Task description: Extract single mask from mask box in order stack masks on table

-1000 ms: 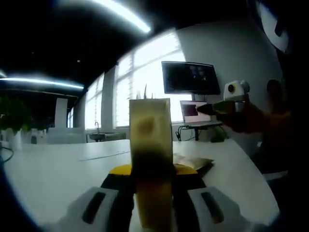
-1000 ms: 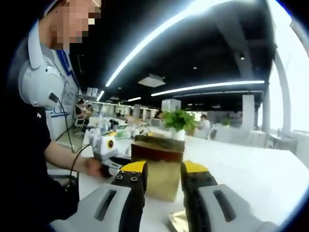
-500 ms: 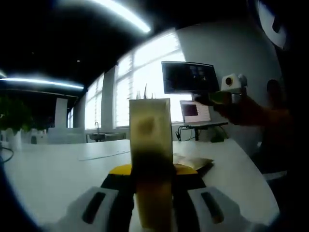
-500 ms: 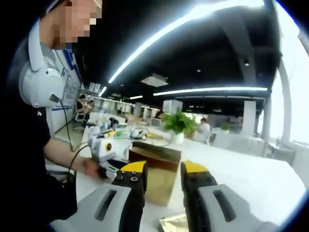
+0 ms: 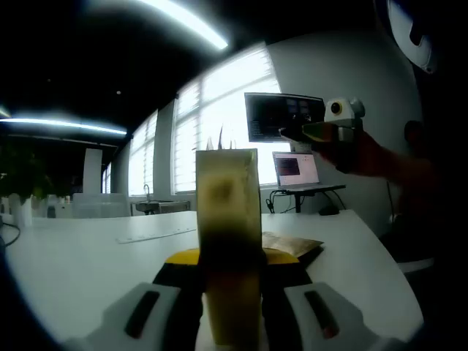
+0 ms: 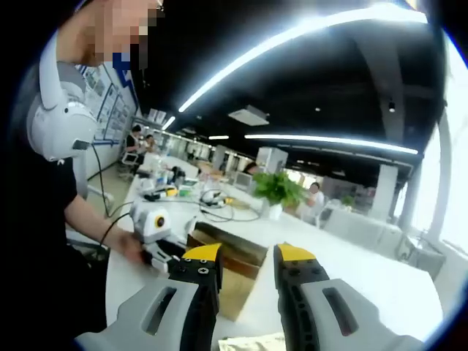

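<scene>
wall monitor (image 5: 284, 117), open laptop (image 5: 295, 170), potted plant (image 6: 278, 191), white table (image 5: 73, 256)

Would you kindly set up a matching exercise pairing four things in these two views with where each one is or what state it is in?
Things:
1. mask box
2. right gripper
3. potted plant
4. gold mask packet

Places or states:
A. lying flat on the white table
B. open, nothing between its jaws
C. clamped upright in the left gripper
D. standing far back on the table

Pairs: 1-C, 2-B, 3-D, 4-A
</scene>
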`<action>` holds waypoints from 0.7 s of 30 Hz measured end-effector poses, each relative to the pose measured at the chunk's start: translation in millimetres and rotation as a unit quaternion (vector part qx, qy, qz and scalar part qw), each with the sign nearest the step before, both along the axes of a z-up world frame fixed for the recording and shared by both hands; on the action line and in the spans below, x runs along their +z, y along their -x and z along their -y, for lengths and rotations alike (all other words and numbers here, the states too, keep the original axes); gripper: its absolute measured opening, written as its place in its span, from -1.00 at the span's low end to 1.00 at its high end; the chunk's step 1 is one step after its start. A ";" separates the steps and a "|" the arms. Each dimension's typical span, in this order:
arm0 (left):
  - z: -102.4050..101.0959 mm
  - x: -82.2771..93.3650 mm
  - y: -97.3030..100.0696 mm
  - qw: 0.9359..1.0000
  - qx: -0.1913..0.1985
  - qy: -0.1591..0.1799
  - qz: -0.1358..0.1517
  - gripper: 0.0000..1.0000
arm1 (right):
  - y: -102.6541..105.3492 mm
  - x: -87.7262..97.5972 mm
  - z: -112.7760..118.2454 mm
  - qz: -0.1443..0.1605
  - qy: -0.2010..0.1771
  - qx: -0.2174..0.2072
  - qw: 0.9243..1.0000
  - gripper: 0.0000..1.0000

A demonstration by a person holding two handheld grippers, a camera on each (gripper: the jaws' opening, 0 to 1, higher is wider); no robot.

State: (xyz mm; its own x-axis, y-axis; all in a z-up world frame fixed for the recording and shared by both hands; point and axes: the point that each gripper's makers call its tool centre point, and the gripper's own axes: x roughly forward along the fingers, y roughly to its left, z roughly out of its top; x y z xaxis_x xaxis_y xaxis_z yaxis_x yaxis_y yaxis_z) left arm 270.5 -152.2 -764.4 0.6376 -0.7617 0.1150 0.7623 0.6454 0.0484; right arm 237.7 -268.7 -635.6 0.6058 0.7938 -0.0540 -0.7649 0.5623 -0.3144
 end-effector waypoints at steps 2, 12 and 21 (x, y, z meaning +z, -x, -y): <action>-0.2 -0.2 -0.2 1.000 0.000 0.000 0.000 -0.36 | 3.0 8.5 -2.9 -0.002 -0.013 0.022 1.000 -0.51; 0.4 -0.2 0.1 1.000 -0.001 0.000 0.000 -0.36 | -7.4 28.4 -0.6 0.021 0.029 0.026 0.999 -0.51; 0.4 -0.3 0.3 1.000 0.001 0.000 0.000 -0.36 | -11.1 34.4 -13.1 0.016 0.064 0.059 0.996 -0.51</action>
